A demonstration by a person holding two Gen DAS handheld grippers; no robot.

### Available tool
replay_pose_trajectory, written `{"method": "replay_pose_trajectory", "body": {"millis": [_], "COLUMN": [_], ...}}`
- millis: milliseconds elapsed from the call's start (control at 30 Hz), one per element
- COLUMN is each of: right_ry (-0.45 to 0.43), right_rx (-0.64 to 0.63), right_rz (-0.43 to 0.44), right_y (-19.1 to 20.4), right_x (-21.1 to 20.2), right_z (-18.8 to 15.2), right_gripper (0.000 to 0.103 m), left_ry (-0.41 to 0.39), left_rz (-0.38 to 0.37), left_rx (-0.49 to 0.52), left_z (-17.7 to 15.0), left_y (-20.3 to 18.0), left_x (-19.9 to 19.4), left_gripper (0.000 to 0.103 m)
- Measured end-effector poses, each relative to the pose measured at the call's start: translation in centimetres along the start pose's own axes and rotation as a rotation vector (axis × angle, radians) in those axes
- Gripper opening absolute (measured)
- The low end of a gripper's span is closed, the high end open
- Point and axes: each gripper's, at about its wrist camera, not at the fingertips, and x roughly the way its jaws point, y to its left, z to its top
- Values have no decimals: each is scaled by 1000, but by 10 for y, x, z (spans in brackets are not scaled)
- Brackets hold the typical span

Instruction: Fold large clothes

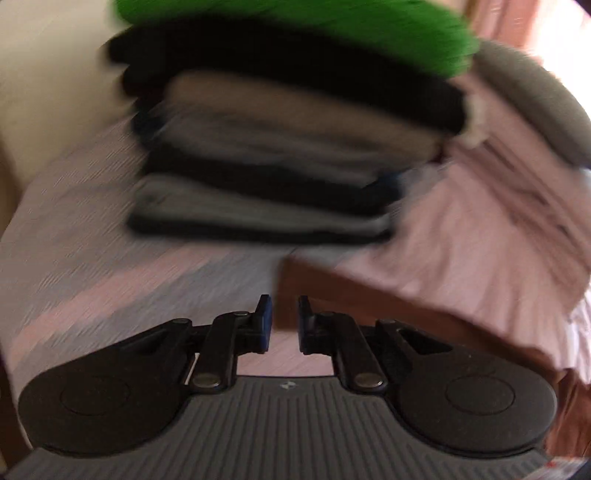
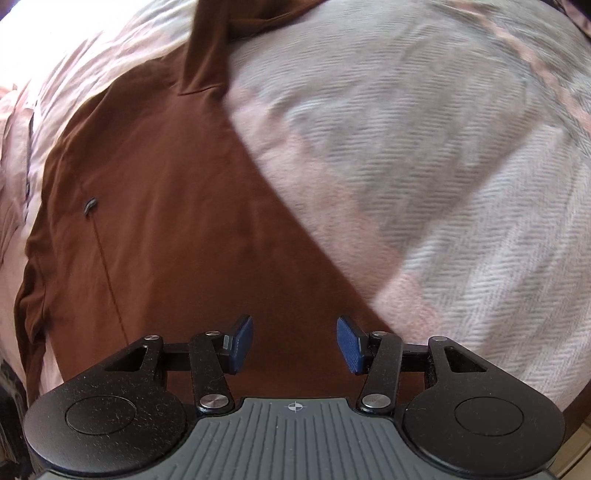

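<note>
Brown garment (image 2: 166, 221) spread flat on a pink-and-grey herringbone blanket (image 2: 424, 147), long straight side edge running diagonally from upper centre to lower right in the right wrist view. One sleeve (image 2: 207, 55) folded up past the top of that edge. Far side of the brown cloth overlapping a crumpled pale pink shirt (image 2: 22, 129).

Right hand-held gripper (image 2: 294, 343) poised over the lower part of the garment, close to the diagonal edge, blue pads spread wide with nothing between. Broad bare blanket beyond that edge, free of clothes.

Left hand-held gripper (image 1: 285, 325), in a heavily blurred view, with pads only narrowly parted and empty, above a corner of the brown garment (image 1: 369, 299) where it meets the blanket (image 1: 92, 258). Ahead, a stack of folded clothes (image 1: 266, 177) in greys and blacks, a green piece (image 1: 295, 26) on top, front edges roughly aligned. A strip of open blanket between stack and brown corner. Pink shirt (image 1: 461, 240) heaped beside the stack, a grey cushion (image 1: 535, 103) behind it.
</note>
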Motion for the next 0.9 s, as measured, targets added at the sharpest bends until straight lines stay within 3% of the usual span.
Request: {"method": "replay_pose_trajectory", "body": {"millis": [67, 167, 267, 433, 500, 533, 567, 633, 800, 900], "right_ry": [2, 3, 0, 2, 9, 12, 14, 17, 9, 9], "right_rx": [-15, -22, -40, -68, -63, -61, -61, -72, -101, -106], "right_rz": [-8, -30, -35, -51, -62, -66, -68, -66, -48, -43], "right_y": [7, 13, 20, 27, 28, 29, 31, 37, 48, 56], "right_x": [0, 0, -3, -5, -3, -2, -3, -2, -3, 3], "right_z": [-3, -6, -11, -22, -24, -26, -27, -30, -31, -29], "right_gripper": [48, 48, 48, 48, 48, 48, 48, 48, 48, 48], "left_ry": [45, 90, 103, 122, 157, 162, 155, 107, -145, -130], "left_rz": [-21, -123, -176, -167, -156, -152, -145, -139, -111, -70], "left_rx": [-13, -79, -137, -308, -408, -435, -428, -361, -127, -41], "left_z": [-10, -15, -15, -18, -19, -19, -18, -13, -1, -12], "left_y": [10, 9, -4, 5, 13, 15, 14, 12, 17, 24], "left_x": [3, 17, 31, 61, 75, 81, 82, 75, 12, 9], "left_gripper": [19, 38, 50, 58, 53, 38, 4, 2, 2, 3]}}
